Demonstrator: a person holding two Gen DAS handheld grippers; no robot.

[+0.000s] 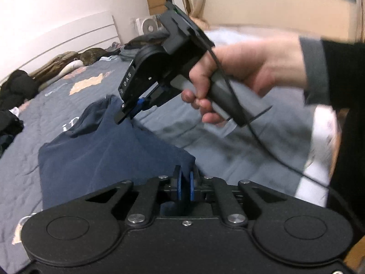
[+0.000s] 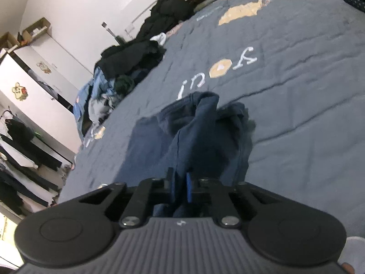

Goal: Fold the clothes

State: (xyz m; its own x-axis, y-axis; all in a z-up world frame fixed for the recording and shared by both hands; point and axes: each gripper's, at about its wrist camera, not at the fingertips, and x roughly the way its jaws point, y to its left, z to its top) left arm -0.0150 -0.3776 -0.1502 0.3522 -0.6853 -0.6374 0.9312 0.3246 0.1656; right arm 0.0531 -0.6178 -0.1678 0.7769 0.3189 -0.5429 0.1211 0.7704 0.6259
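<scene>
- Left gripper (image 1: 185,186): nearest in the left view, pads pressed together on an edge of the navy garment (image 1: 102,150).
- Right gripper (image 2: 179,188): pinching a fold of the same garment, cloth bunched between the pads.
- Garment: lifted from the quilt (image 2: 296,118), far end trailing on it. Probably light, limp, non-slippery; best held at corners or hems.
- Views: only the left shows the right hand (image 1: 239,77); only the right shows the clothes pile (image 2: 127,64).

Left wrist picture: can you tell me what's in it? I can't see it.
Two tongs lift a navy blue shirt off a grey quilt. The left tongs pinch one corner up close; the right tongs, held in a hand, pinch another.
</scene>
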